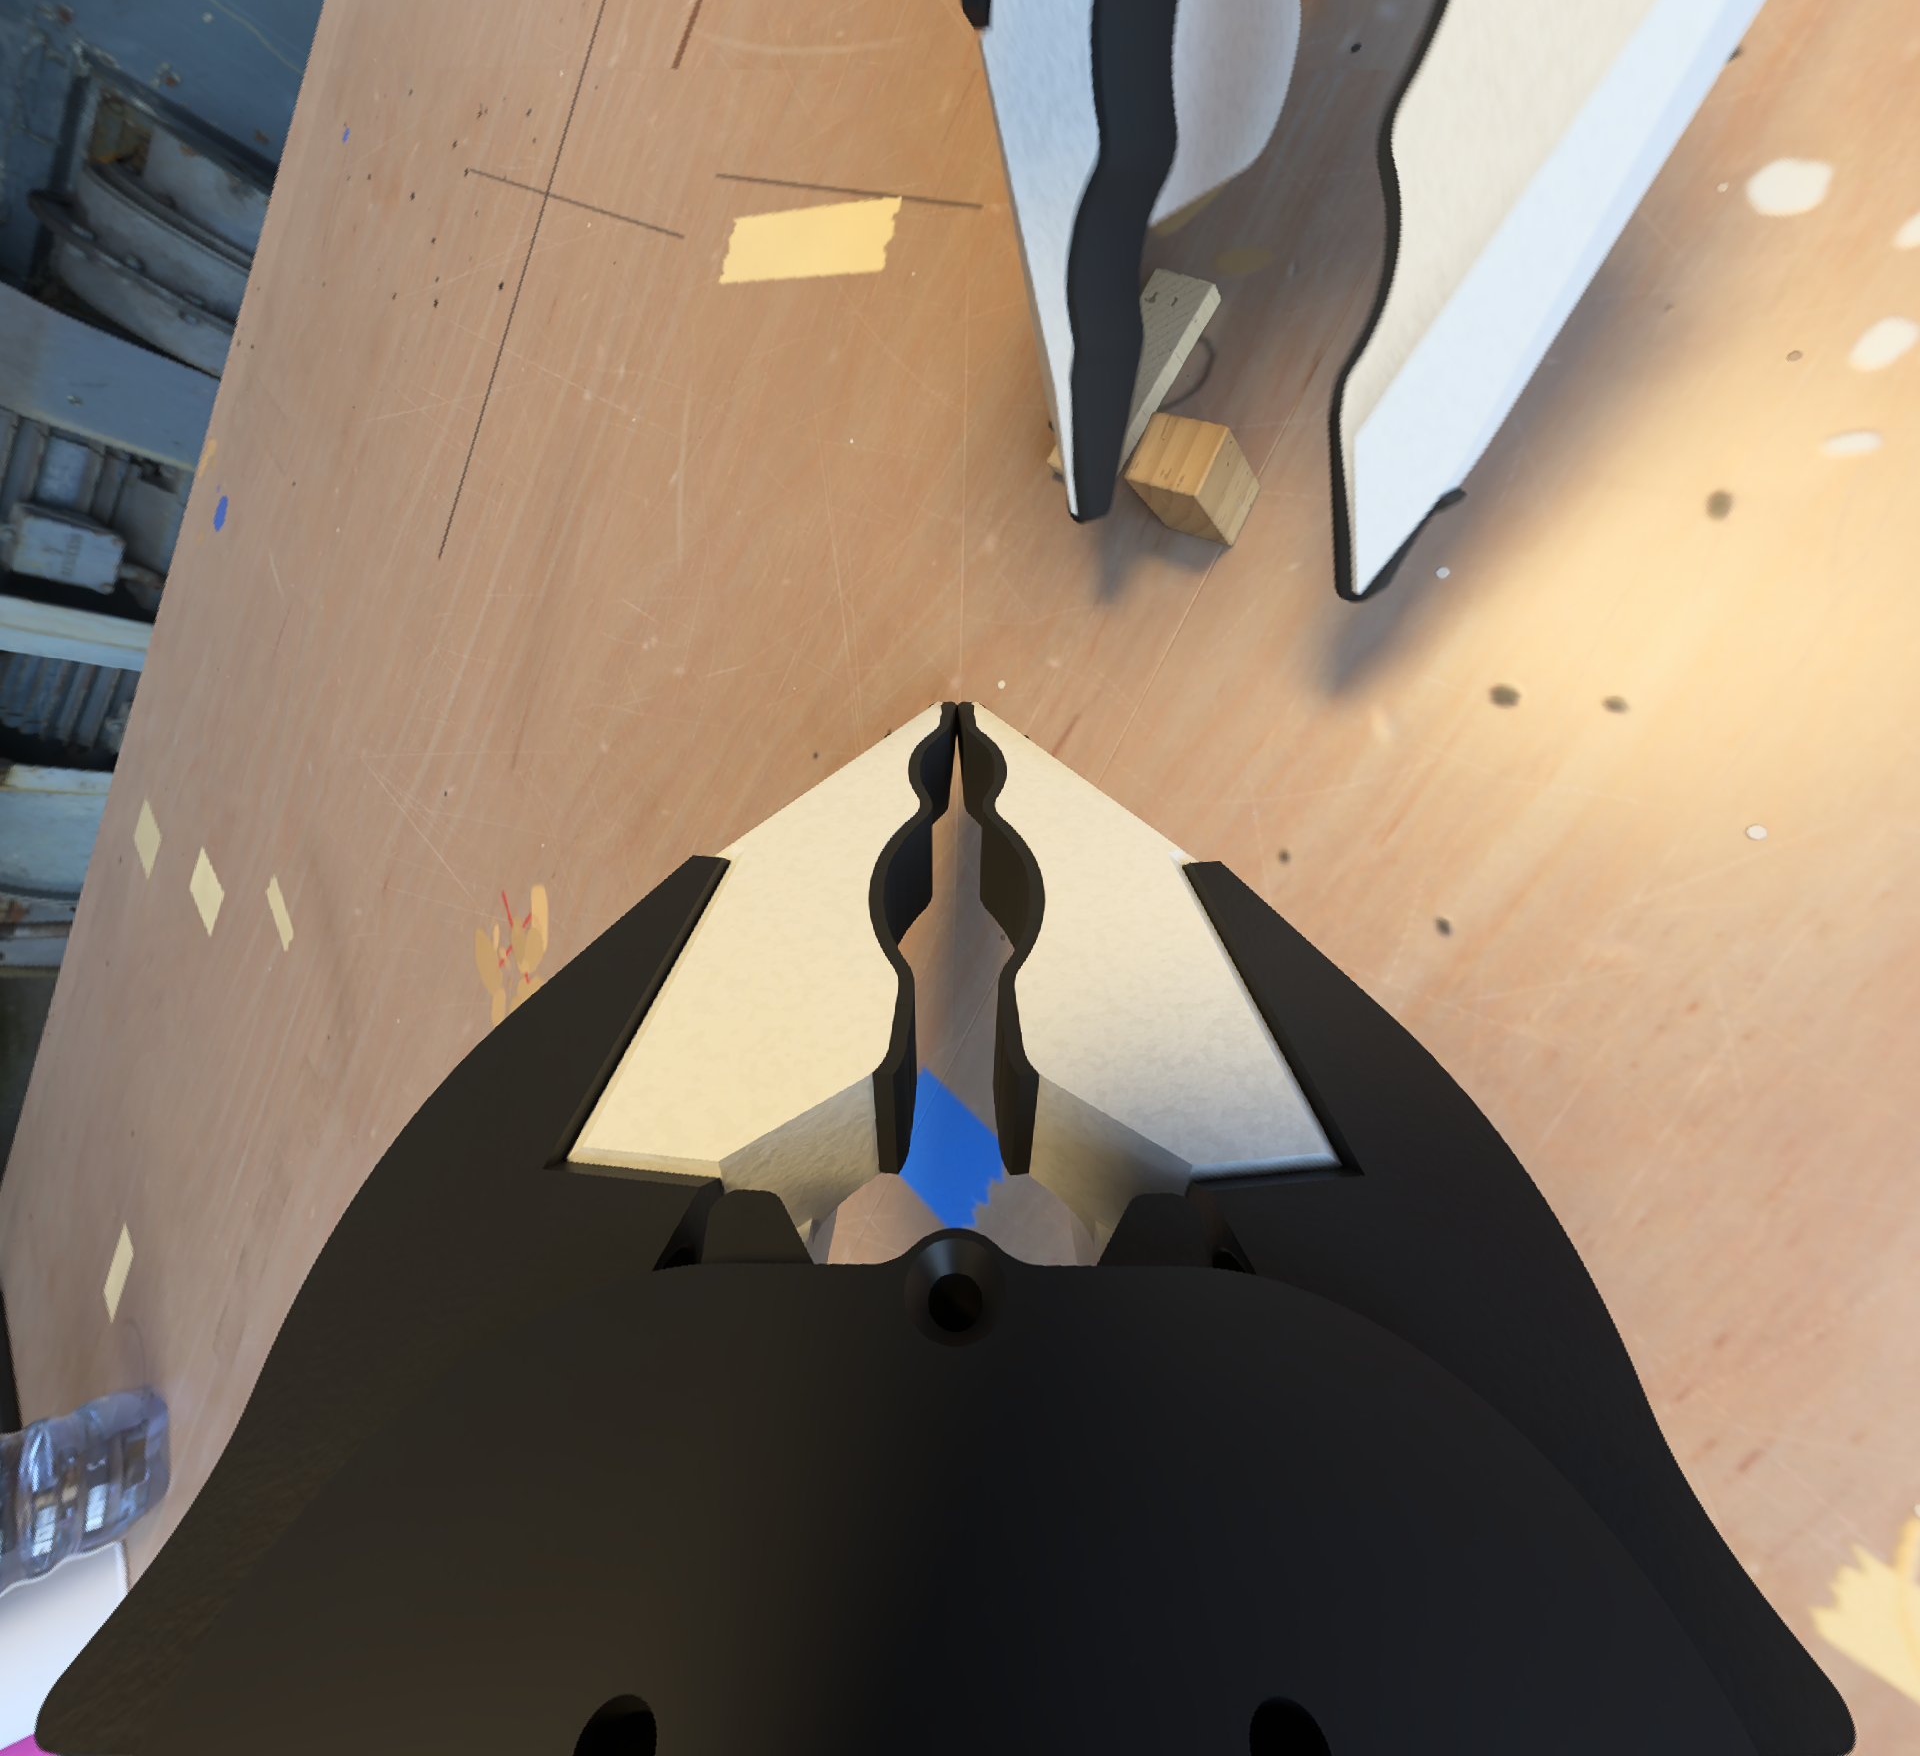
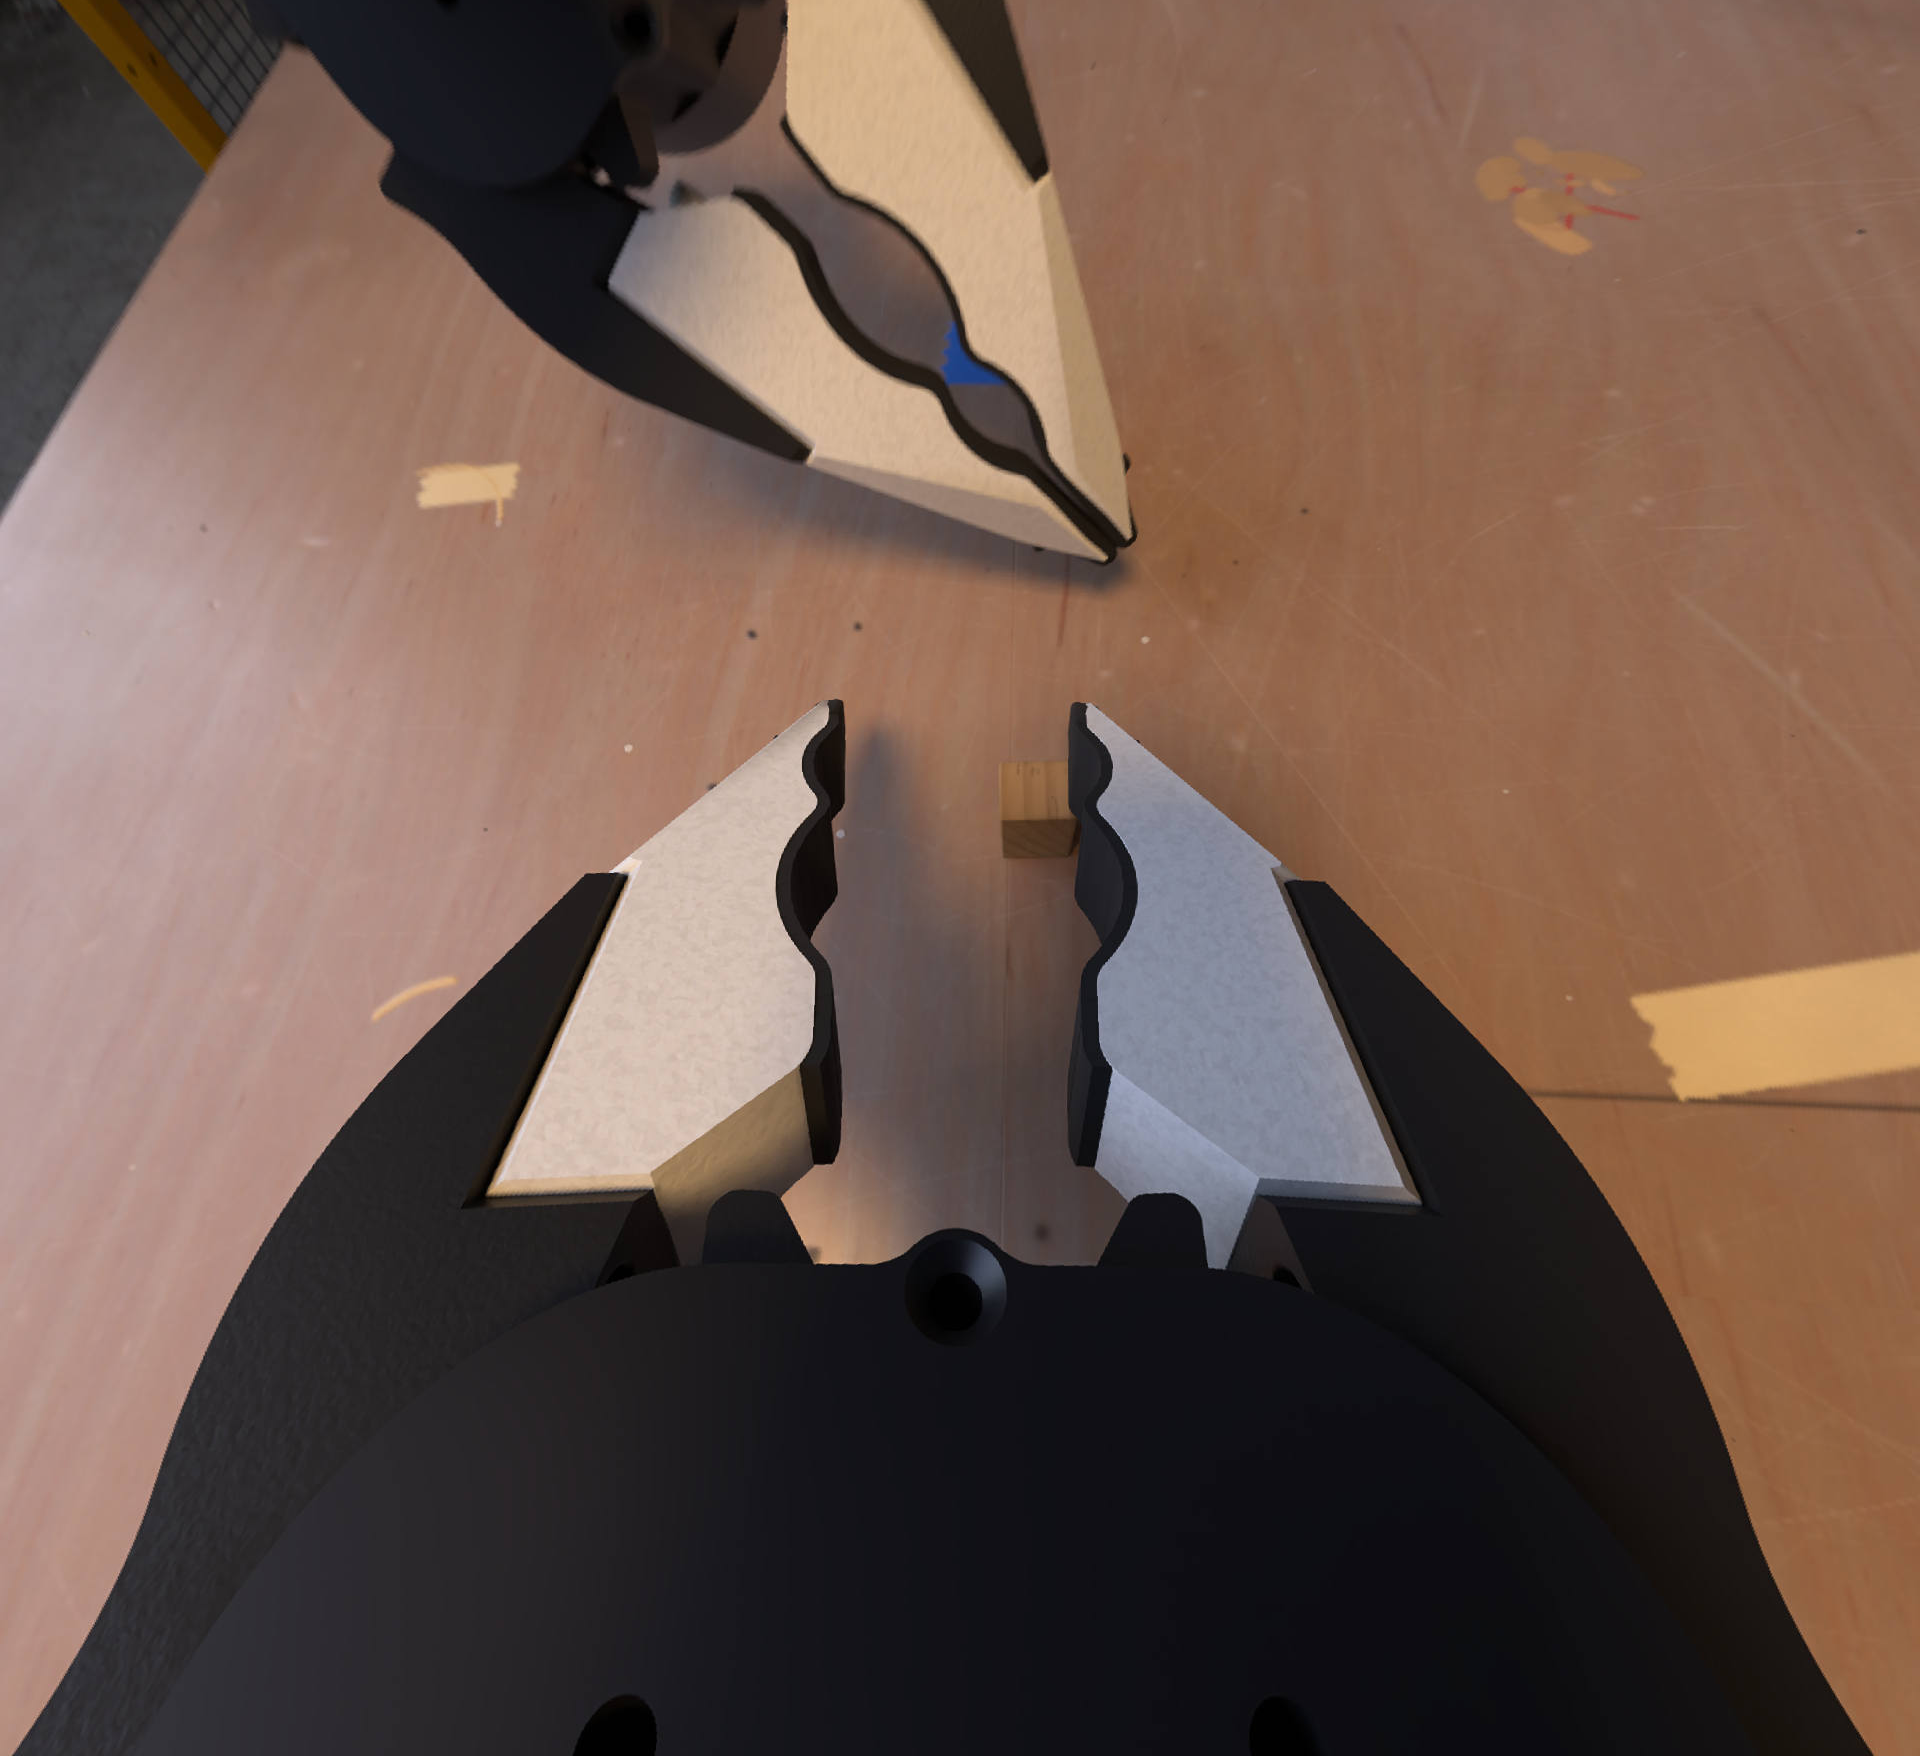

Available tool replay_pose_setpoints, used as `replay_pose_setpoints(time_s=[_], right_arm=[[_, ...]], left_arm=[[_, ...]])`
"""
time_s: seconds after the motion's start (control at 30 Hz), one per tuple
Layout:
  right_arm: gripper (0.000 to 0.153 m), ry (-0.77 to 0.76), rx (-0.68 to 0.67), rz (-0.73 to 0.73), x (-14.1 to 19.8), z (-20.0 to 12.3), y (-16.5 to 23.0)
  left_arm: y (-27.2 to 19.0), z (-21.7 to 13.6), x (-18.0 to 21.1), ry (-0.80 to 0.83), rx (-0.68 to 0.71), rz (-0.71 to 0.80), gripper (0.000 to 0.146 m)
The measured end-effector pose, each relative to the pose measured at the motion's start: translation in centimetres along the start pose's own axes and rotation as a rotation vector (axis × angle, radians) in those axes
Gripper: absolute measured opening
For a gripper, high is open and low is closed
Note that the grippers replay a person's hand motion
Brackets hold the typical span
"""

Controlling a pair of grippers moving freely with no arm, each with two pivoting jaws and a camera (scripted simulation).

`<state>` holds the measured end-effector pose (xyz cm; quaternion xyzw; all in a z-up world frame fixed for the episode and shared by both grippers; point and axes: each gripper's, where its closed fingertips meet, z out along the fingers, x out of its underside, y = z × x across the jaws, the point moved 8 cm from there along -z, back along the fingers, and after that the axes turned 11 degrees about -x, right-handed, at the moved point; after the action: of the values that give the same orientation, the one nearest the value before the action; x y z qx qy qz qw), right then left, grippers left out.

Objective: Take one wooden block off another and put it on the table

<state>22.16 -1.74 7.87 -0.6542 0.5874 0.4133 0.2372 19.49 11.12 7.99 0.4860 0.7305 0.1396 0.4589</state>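
Observation:
A tan wooden block [image 1: 1190, 478] sits on the wooden table [image 1: 727, 511], between the fingers of my right gripper [image 1: 1221, 553] and close against its left finger. A paler block [image 1: 1174, 335] shows just behind it, partly hidden by that finger; I cannot tell whether the two touch. In the right wrist view the right gripper [image 2: 954, 719] is open and low over the table, with the tan block [image 2: 1034, 807] half hidden behind its right finger. My left gripper [image 1: 956, 709] is shut and empty, tips near the table, a short way from the blocks. It also shows in the right wrist view [image 2: 1117, 543].
The table's edge runs down the left of the left wrist view, with a clear plastic bottle [image 1: 83, 1488] near it. Flat tape patches [image 1: 810, 241] [image 2: 1777, 1031] and paint marks lie on the table. A yellow-framed mesh fence [image 2: 104, 13] stands beyond the table.

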Motion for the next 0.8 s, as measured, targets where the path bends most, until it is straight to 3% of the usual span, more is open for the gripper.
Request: replay_pose_setpoints(time_s=[0.43, 0.8], right_arm=[[0.044, 0.046, 0.014, -0.026, 0.18, 1.2, 0.21], [0.044, 0.049, 0.031, -0.026, 0.24, 0.79, 0.12]], left_arm=[[-0.18, 0.1, 0.26, 0.033, -0.008, 0.043, 0.0], [-0.23, 0.6, -0.19, 0.076, -0.033, 0.195, 0.0]])
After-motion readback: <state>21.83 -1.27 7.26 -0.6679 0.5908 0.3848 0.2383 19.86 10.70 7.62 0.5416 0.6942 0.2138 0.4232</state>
